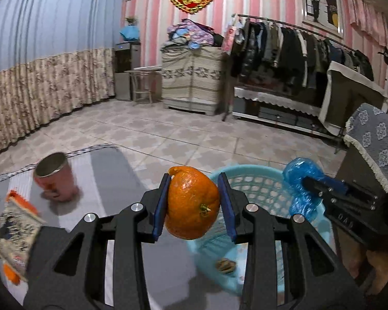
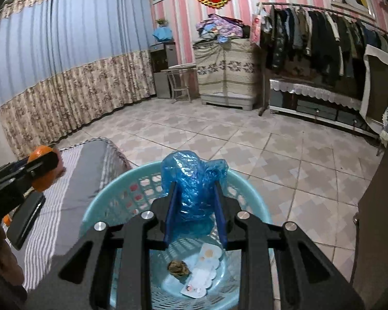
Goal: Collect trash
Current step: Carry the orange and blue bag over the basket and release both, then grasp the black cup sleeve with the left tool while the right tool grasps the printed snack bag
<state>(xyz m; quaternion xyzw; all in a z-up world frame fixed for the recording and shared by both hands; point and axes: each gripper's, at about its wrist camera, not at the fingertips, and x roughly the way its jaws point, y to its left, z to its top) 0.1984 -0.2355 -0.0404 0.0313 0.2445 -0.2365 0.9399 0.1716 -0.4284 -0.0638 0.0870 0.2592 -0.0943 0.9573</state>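
Observation:
My left gripper [image 1: 194,204] is shut on an orange peel [image 1: 191,204] and holds it above the table, beside the light blue trash basket [image 1: 256,183]. It also shows at the left of the right wrist view [image 2: 42,169]. My right gripper [image 2: 195,206] is shut on a crumpled blue plastic bag [image 2: 194,178] and holds it over the basket [image 2: 111,201]. The bag also shows in the left wrist view [image 1: 301,178]. A brown husk [image 2: 177,268] and a paper wrapper [image 2: 203,273] lie in the basket's bottom.
A pink can [image 1: 57,178] stands on the striped table cloth [image 1: 111,175] at the left. A printed packet [image 1: 15,230] lies at the far left. Tiled floor [image 2: 271,149], a clothes rack [image 2: 323,33] and a dark cabinet [image 2: 377,222] lie beyond.

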